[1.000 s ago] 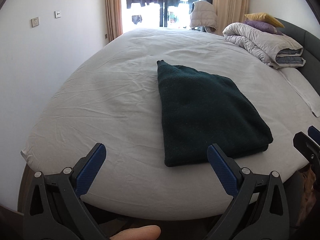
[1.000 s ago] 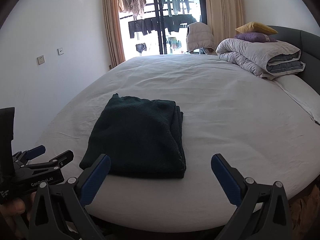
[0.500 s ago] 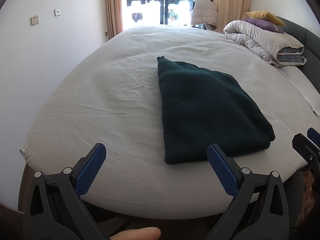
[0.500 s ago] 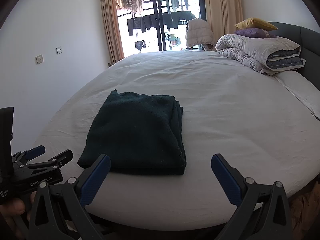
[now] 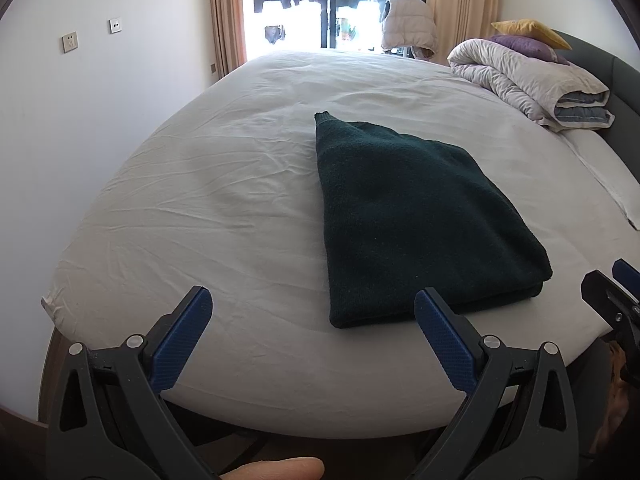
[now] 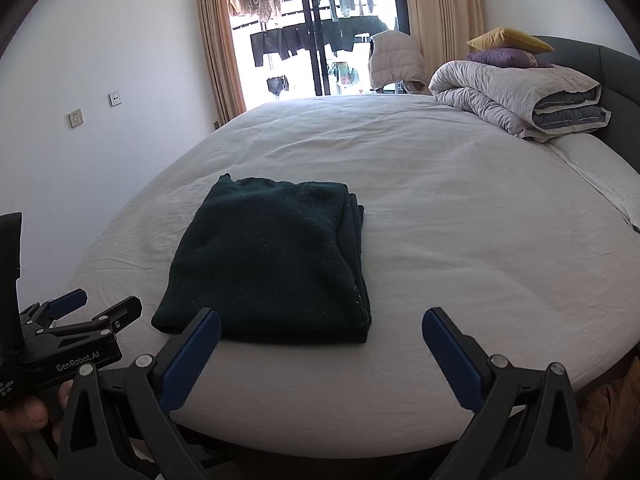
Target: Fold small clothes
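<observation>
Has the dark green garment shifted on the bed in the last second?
No. The folded dark green garment keeps its spot on the white sheet, same creases beside it; only the camera view tilts slightly.

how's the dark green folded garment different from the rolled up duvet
The dark green garment is folded flat near the bed's foot; the grey duvet is bundled thick by the headboard. The garment carries nothing; the duvet carries a purple pillow and a yellow pillow. Both rest on the white sheet.

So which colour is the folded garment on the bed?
Dark green folded garment, plain; clearest in the left wrist view.
</observation>
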Demonstrator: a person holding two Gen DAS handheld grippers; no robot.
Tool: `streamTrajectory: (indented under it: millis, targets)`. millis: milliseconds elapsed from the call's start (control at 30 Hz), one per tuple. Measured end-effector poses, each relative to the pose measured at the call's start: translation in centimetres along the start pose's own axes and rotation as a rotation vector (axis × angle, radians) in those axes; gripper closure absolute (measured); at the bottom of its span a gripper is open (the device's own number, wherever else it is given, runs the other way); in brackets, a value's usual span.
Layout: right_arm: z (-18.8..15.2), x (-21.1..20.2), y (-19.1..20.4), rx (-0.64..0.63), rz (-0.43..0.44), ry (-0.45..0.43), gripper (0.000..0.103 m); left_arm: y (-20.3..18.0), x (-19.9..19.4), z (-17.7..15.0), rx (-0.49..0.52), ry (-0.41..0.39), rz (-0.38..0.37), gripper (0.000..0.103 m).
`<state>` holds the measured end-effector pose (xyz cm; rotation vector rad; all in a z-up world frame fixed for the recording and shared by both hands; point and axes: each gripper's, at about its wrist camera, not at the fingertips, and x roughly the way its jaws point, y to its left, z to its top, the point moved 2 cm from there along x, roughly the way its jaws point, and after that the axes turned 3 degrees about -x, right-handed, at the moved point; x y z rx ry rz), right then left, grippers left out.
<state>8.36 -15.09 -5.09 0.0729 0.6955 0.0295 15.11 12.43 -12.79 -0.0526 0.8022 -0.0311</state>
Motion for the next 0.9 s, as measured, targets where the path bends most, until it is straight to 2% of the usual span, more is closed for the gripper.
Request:
streamTrajectory:
  millis: [733, 900]
  targets:
    - [-0.34, 0.13, 0.08, 0.017, 0.008, 0.011, 0.0, 0.19, 0.28, -0.05, -0.002, 0.006, -0.003, 0.0]
    - [-0.44, 0.26, -0.16, 0.039, 0.015, 0.018, 0.0, -0.2, 0.0, -0.15, 0.034, -0.02, 0.025, 0.0]
